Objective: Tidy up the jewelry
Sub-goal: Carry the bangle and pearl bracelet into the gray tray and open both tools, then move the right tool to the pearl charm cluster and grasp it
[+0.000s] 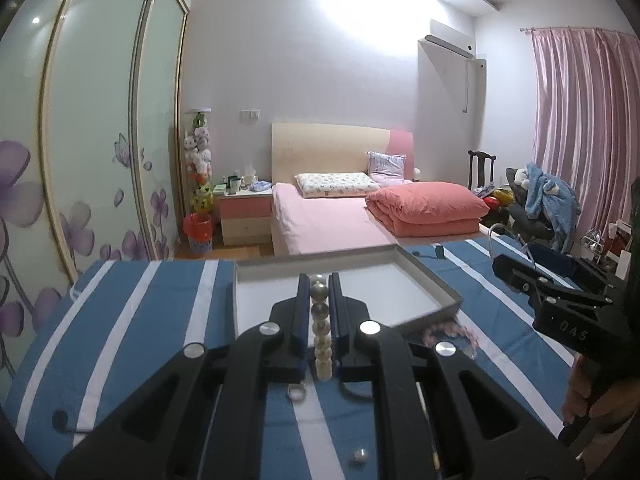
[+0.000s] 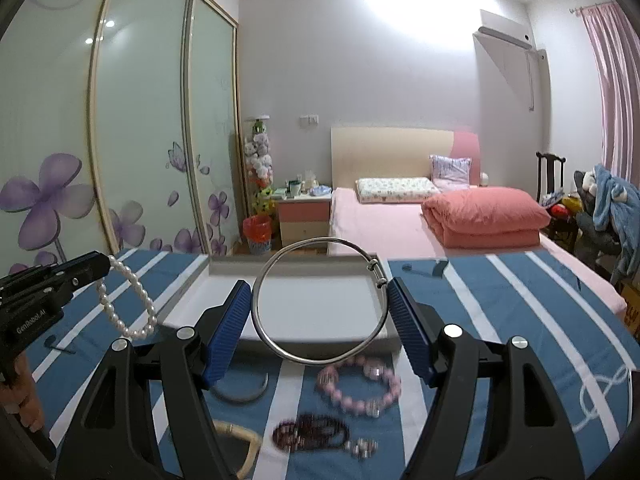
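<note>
My left gripper (image 1: 319,284) is shut on a white pearl bracelet (image 1: 321,328), held above the near edge of a grey tray (image 1: 432,280) with a white floor. From the right wrist view the pearl bracelet (image 2: 128,304) hangs from the left gripper (image 2: 105,261). My right gripper (image 2: 320,292) is shut on a silver bangle (image 2: 320,354), held upright in front of the tray (image 2: 192,288). On the blue striped cloth below lie a pink bead bracelet (image 2: 360,384), a dark bead bracelet (image 2: 316,436), a silver cuff (image 2: 244,392) and a beige bangle (image 2: 240,440).
The table has a blue cloth with white stripes (image 1: 140,320). A small ring (image 1: 296,392) and a loose pearl (image 1: 359,456) lie under the left gripper. Behind are a pink bed (image 1: 340,216), a wardrobe (image 1: 80,140) and a chair with clothes (image 1: 548,200).
</note>
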